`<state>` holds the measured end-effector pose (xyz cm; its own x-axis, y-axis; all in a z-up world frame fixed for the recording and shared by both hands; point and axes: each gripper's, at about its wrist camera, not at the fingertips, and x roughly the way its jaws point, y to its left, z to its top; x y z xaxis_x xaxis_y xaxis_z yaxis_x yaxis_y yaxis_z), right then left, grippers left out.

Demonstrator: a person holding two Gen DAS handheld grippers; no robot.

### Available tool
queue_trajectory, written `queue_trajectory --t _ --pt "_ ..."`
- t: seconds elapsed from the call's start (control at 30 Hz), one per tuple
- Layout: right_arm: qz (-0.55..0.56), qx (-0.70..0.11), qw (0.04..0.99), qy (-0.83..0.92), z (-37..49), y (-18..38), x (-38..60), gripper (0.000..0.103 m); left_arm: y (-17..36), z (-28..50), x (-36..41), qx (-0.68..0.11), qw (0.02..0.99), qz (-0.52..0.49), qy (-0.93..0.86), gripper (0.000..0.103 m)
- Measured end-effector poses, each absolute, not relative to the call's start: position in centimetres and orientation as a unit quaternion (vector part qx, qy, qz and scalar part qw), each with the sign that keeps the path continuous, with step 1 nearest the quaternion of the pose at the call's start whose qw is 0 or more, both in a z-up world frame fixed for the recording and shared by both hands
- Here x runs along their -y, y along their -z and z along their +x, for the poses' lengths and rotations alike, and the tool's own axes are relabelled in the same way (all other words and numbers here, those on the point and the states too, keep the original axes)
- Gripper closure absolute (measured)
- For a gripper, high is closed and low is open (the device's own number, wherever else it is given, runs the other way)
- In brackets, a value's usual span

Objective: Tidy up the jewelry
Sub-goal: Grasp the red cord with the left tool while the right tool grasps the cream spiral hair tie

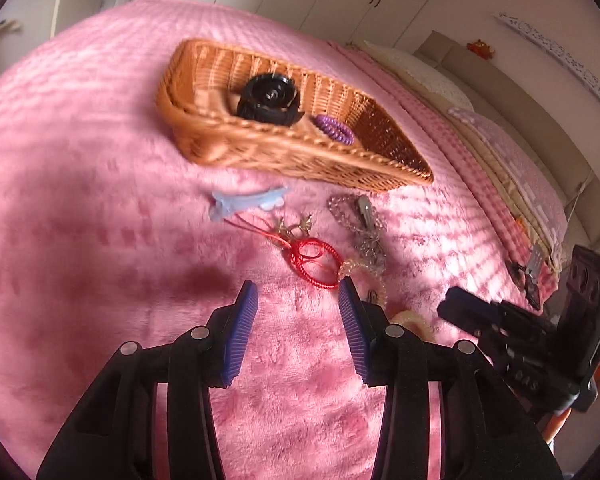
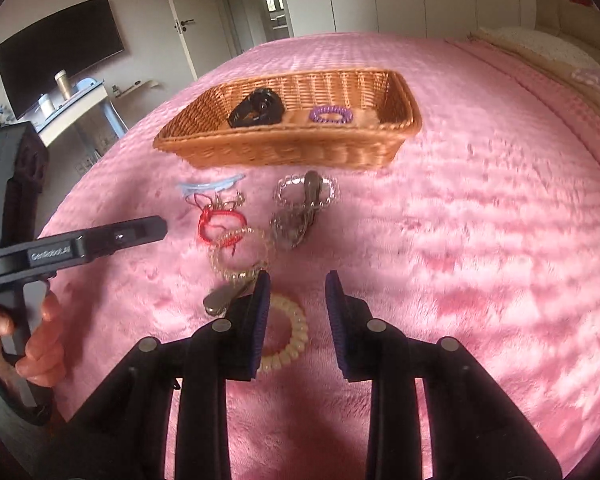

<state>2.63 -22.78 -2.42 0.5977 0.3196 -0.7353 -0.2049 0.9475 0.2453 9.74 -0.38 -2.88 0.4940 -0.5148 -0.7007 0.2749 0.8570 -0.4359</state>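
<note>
A woven basket (image 1: 300, 152) (image 2: 284, 156) on the pink bed holds a black round piece (image 1: 268, 98) (image 2: 256, 110) and a purple coil hair tie (image 1: 334, 130) (image 2: 331, 114). In front of it lie a blue hair clip (image 1: 248, 202) (image 2: 212, 186), a red cord bracelet (image 1: 314, 262) (image 2: 220, 220), a clear bead bracelet (image 1: 364, 216) (image 2: 304, 196), a yellowish bead bracelet (image 2: 240, 256) and a cream coil hair tie (image 2: 284, 336). My left gripper (image 1: 298, 286) (image 2: 160, 226) is open just short of the red cord. My right gripper (image 2: 299, 276) (image 1: 450, 300) is open and empty, with the cream coil partly under its left finger.
A metal clip (image 2: 220, 300) lies beside the cream coil. A person's hand (image 2: 40, 340) holds the left gripper's handle. Pillows (image 1: 428, 72) sit at the bed's head on the right. A desk (image 2: 80, 108) and a wall screen (image 2: 60, 48) stand beyond the bed's left edge.
</note>
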Motion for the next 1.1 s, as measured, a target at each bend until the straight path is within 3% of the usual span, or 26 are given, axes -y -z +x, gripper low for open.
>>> queue_trajectory --t 0.4,0.5,0.57,0.77,1.1 --pt "0.018 -0.45 0.883 -0.128 2.5 4.8 20.7 0.077 4.2 12.4 2.4 -0.466 0.854 -0.116 0.201 0.063" --pt "0.009 -0.449 0.885 -0.122 2.4 4.7 20.5 0.078 4.0 12.7 4.0 -0.464 0.864 -0.073 0.179 0.063" --pt "0.001 -0.448 0.886 -0.12 2.4 4.6 20.3 0.083 4.0 12.3 5.2 -0.46 0.873 -0.028 0.157 0.064" --pt "-0.013 -0.443 0.889 -0.111 2.3 4.5 19.6 0.091 4.0 11.2 5.5 -0.449 0.884 0.038 0.127 0.097" --pt "0.022 -0.428 0.896 -0.115 1.6 2.7 20.5 0.093 2.3 7.7 1.4 -0.42 0.896 -0.011 0.142 0.1"
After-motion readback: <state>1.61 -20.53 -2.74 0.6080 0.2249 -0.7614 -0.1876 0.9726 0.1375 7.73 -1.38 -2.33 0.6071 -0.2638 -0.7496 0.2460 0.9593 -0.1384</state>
